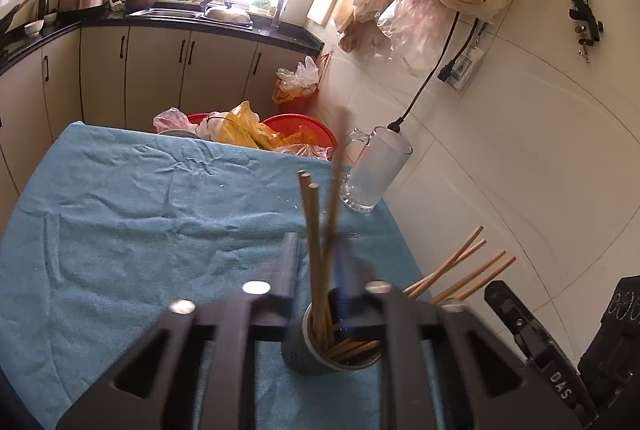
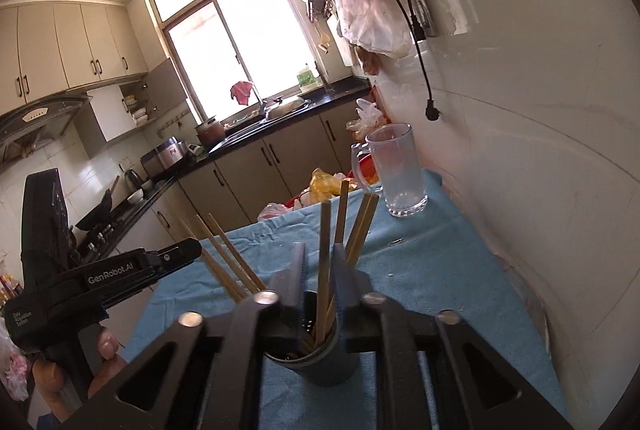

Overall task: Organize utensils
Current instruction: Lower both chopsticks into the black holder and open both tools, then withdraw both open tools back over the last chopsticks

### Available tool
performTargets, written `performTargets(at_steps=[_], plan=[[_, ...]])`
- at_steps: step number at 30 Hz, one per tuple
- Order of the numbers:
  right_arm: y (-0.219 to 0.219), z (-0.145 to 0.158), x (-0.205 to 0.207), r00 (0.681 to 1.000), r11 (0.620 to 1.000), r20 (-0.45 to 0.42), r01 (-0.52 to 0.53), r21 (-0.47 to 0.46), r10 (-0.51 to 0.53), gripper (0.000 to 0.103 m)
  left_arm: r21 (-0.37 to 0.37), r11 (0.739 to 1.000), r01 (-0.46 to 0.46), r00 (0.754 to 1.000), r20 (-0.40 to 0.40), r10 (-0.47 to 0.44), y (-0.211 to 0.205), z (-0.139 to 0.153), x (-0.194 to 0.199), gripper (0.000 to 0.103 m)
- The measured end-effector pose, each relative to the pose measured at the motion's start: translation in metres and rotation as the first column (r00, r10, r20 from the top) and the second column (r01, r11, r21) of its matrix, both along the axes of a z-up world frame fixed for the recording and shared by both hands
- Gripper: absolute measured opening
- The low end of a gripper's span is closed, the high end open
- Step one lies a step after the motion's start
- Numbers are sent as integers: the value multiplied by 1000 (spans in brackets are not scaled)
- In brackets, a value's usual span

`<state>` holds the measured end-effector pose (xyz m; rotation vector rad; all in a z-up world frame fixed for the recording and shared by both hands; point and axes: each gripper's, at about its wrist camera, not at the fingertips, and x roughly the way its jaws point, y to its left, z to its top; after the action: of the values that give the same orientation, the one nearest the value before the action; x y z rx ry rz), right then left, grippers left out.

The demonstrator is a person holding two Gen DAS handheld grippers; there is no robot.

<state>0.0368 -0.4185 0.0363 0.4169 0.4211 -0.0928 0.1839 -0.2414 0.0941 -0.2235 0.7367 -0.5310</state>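
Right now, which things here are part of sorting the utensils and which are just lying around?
Part of the job:
wooden chopsticks
grey utensil holder
left tongs
right tongs

Lying about:
glass mug
paper clip
blue cloth

1. A dark grey utensil cup (image 2: 320, 362) stands upright on the blue tablecloth (image 2: 420, 270), just in front of the right gripper (image 2: 320, 270).
2. Several wooden chopsticks (image 2: 324, 262) stand in the cup; some lean left, others right.
3. The right gripper's two fingers are spread apart on either side of the upright chopsticks, touching none that can be seen.
4. The left gripper (image 2: 176, 256) enters from the left, marked "GenRobot.AI", held by a hand (image 2: 104, 362). Its jaws cannot be made out.
5. A clear glass mug (image 2: 396, 170) stands near the table's far right corner, beside the white wall (image 2: 540, 110).
6. A small paper clip (image 2: 396, 242) lies on the cloth between mug and cup.
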Motion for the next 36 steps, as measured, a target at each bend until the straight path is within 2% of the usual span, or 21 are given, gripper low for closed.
performTargets(at_steps=[1,2,6,10,16,22,28,31,36], plan=[[0,2,-4,1000,1000,8,5,-1,-5,41,-6,1000,-6,1000,5,6,3,2,-2,36],[0,5,-8,1000,1000,20,14,-5,-14,45,-9,1000,-10,1000,11,10,6,4,-4,40],[1,17,-25,997,998,56,53,-28,-52,47,-23,1000,-20,999,27,21,19,12,-13,40],[3,20,-44,995,998,74,69,-15,-67,55,-27,999,-37,999,38,38,39,15,-24,43],[18,-4,-60,998,999,25,49,2,-49,64,-3,998,-59,998,15,59,73,1,-42,44],[49,-65,-49,992,1000,-120,-23,15,24,64,69,995,-74,995,-63,78,109,-40,-59,44],[69,-116,-44,980,996,-184,-70,53,78,63,190,982,-12,980,-194,50,127,-101,-75,44],[73,-129,-40,977,994,-194,-79,69,91,62,225,974,16,972,-234,38,130,-127,-84,43],[76,-139,-40,974,993,-197,-100,66,111,61,258,962,85,970,-244,-21,118,-146,-93,31]])
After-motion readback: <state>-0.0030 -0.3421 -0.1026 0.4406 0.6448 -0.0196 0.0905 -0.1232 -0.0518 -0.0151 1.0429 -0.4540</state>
